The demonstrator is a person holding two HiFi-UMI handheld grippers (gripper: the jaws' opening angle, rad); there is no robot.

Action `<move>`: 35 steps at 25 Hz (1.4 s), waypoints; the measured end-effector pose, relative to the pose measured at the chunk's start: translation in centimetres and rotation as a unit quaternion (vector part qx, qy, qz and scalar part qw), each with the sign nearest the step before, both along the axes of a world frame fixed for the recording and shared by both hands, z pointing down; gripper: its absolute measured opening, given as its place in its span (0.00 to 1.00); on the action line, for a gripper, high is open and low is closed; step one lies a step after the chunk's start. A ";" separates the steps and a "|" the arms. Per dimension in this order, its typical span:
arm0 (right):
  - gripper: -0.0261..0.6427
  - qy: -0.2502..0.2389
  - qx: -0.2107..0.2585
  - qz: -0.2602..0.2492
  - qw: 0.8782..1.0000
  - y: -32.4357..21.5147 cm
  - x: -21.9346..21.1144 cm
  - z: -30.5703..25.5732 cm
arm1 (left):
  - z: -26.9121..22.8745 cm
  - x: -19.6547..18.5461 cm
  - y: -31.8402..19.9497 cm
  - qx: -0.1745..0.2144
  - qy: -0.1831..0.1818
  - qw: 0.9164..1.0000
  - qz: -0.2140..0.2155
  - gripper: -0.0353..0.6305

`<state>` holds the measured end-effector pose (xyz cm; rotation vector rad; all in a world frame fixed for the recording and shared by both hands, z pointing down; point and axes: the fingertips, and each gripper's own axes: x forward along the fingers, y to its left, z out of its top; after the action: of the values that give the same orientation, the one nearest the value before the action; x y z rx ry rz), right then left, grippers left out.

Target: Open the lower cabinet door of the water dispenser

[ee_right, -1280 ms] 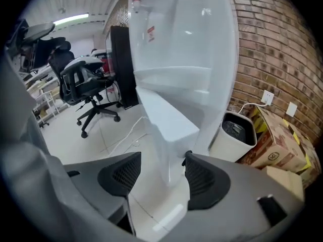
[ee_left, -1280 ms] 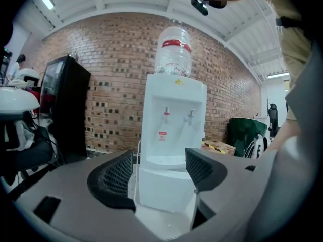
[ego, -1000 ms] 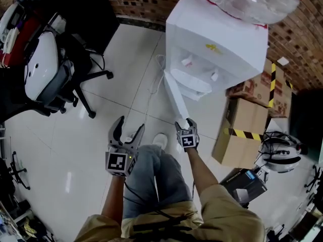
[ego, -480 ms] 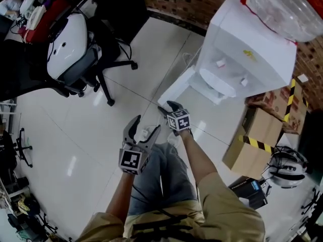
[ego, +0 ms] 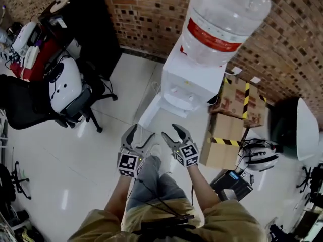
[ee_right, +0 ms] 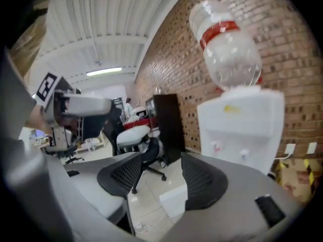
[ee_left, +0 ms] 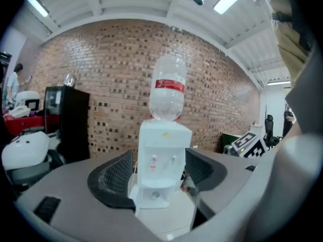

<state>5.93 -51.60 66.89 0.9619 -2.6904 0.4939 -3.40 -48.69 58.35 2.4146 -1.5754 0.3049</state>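
Note:
The white water dispenser (ego: pixel 185 82) stands against the brick wall with a clear bottle (ego: pixel 224 19) on top. Its lower cabinet door (ego: pixel 150 116) is swung out toward the left over the floor. My left gripper (ego: pixel 140 135) and right gripper (ego: pixel 175 133) are side by side above the person's knees, short of the door and touching nothing. Both are open and empty. In the left gripper view the dispenser (ee_left: pixel 161 158) shows far off between the pads. The right gripper view has the dispenser (ee_right: pixel 242 130) at the right and the door's white edge (ee_right: pixel 174 198) between the pads.
A black office chair (ego: pixel 75 102) carrying a white shell stands at the left, in front of a black cabinet (ego: pixel 86 19). Cardboard boxes with yellow-black tape (ego: pixel 224 137) sit right of the dispenser, a white helmet (ego: pixel 258 155) beside them. A cord runs down the wall side.
Both grippers have risen from low near the floor. The right gripper, earlier at the edge of the door, is now away from it. The door stays swung open.

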 end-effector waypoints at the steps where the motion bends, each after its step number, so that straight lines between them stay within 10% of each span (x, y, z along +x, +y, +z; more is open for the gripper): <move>1: 0.47 -0.011 0.013 0.024 1.000 0.3 2.1 -3.5 | -2.4 1.0 0.1 0.008 0.002 1.000 0.010 0.53; 13: 0.47 -0.081 0.181 0.199 0.960 8.2 18.7 -32.4 | -24.0 11.0 5.9 0.100 0.070 0.992 0.042 0.53; 16: 0.74 -0.045 0.234 0.187 0.953 9.8 18.1 -36.4 | -27.4 10.2 7.8 0.147 0.068 0.986 0.033 0.52; 18: 0.74 -0.029 0.262 0.196 0.945 11.0 17.9 -38.6 | -28.9 9.6 8.8 0.169 0.037 0.984 0.034 0.52; 23: 0.70 -0.061 0.245 0.295 0.922 13.5 19.7 -39.8 | -29.2 8.2 10.4 0.164 -0.012 0.984 0.060 0.53; 35: 0.68 -0.029 0.235 0.293 0.926 15.3 14.9 -38.4 | -28.0 3.1 11.2 0.150 -0.002 0.988 0.047 0.55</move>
<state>20.80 -36.33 28.45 1.9307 -2.5835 -0.0478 -0.30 -37.46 30.35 2.7183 -1.6127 0.0926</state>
